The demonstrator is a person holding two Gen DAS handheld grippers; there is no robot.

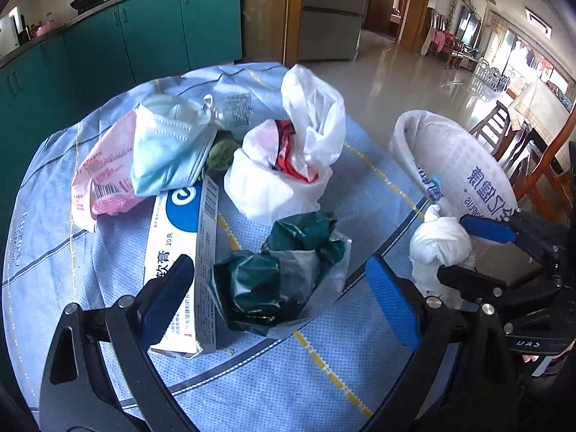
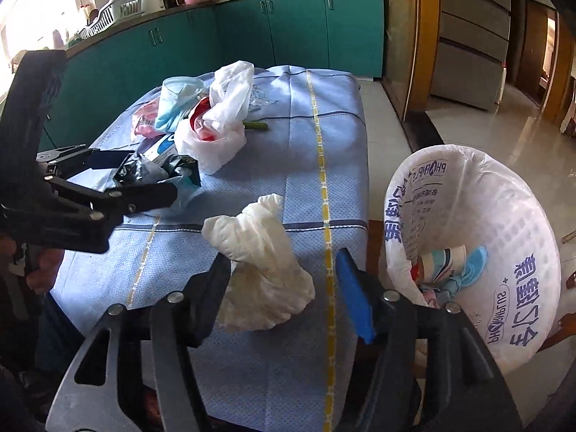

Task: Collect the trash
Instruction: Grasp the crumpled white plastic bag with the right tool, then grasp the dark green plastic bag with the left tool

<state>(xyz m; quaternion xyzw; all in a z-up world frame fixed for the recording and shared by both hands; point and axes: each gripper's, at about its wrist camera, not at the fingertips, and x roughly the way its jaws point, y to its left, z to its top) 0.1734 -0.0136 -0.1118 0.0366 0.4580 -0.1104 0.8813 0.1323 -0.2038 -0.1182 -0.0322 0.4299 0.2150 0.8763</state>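
Observation:
A crumpled dark green wrapper [image 1: 280, 270] lies on the blue tablecloth [image 1: 324, 378], between the wide-apart fingers of my left gripper [image 1: 280, 295]. That gripper is open and its pads do not touch the wrapper. In the right wrist view the left gripper [image 2: 144, 176] reaches in from the left around the same wrapper [image 2: 158, 172]. A white crumpled tissue [image 2: 266, 270] stands between the fingers of my right gripper [image 2: 284, 297]. The black finger touches it and the blue pad stands clear, so that gripper is open. The left wrist view shows the right gripper [image 1: 471, 252] with the tissue [image 1: 439, 248].
A white basket lined with a printed bag [image 2: 504, 216] hangs off the table's right edge with a cup and scraps inside. A white plastic bag [image 1: 288, 165], face masks [image 1: 169, 151], a pink packet [image 1: 100, 180] and an ointment box [image 1: 180, 237] crowd the cloth. Teal cabinets [image 2: 288, 28] stand behind.

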